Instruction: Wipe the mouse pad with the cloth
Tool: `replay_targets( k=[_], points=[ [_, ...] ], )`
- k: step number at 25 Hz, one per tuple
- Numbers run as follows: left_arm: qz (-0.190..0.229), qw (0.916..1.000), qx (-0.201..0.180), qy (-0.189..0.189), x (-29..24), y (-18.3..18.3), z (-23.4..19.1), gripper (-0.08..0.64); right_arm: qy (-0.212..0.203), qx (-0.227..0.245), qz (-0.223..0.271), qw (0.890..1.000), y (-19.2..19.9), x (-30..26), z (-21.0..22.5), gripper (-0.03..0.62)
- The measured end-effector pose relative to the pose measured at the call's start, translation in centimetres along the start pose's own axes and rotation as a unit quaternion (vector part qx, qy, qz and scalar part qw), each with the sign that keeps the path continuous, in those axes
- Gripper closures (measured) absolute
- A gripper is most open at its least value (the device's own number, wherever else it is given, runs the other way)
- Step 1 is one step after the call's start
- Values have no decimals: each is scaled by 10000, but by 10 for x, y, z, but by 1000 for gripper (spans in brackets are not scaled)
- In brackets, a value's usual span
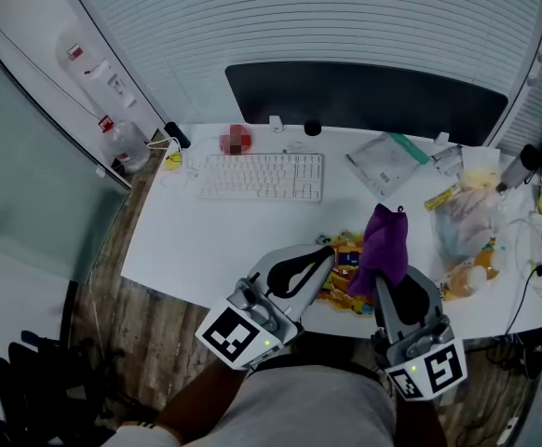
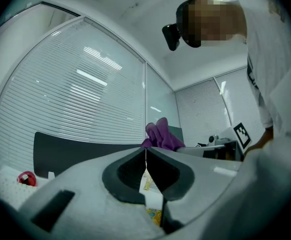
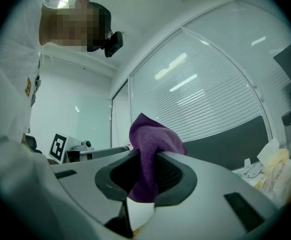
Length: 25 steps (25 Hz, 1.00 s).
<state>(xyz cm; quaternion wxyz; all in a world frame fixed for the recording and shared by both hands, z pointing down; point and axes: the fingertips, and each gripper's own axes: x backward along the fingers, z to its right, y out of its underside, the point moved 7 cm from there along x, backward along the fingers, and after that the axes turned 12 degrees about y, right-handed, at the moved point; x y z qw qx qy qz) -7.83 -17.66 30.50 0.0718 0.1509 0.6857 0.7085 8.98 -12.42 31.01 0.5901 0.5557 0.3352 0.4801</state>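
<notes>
head view: right tool [image 1: 387, 285] is clamping the purple cloth [image 1: 384, 245], and a bunch of it is sticking out past the tips toward the far side of the bench [image 1: 182, 240]. right gripper view is backing this up: fabric is filling the gap between the jaws, with a folded wad poking out beyond them. left tool [image 1: 330, 252] is clenched on nothing; left gripper view is showing only a thin slit between its jaws and no fabric in it.

the colourful orange-yellow flat thing at the near edge of the bench is most likely the mouse pad [image 1: 348, 250]. it is lying between and under the tips of both tools. the tools and the cloth are covering a good part of it, so its outline and long axis are not reading clearly.

key relation: the mouse pad is sitting right below the cloth, a little to the left of the right tool's tips. contact between cloth and mouse pad is not telling from above. the right tool is carrying the cloth and is nearest, so the wipe is probably falling to it, tipping down onto the mouse pad. the left tool is sitting close enough to pin the left edge.

keyboard [image 1: 260, 176] is lying well apart, beyond the mouse pad. bags [image 1: 465, 220] are crowding the right side, near enough to risk getting swept.
</notes>
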Motion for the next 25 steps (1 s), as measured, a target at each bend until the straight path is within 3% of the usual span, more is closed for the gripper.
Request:
replay_targets(
  k=[25],
  points=[
    [5, 9999, 42, 141, 6, 1, 5, 543, 25, 117, -77, 9999, 1, 6, -11, 524]
  ],
)
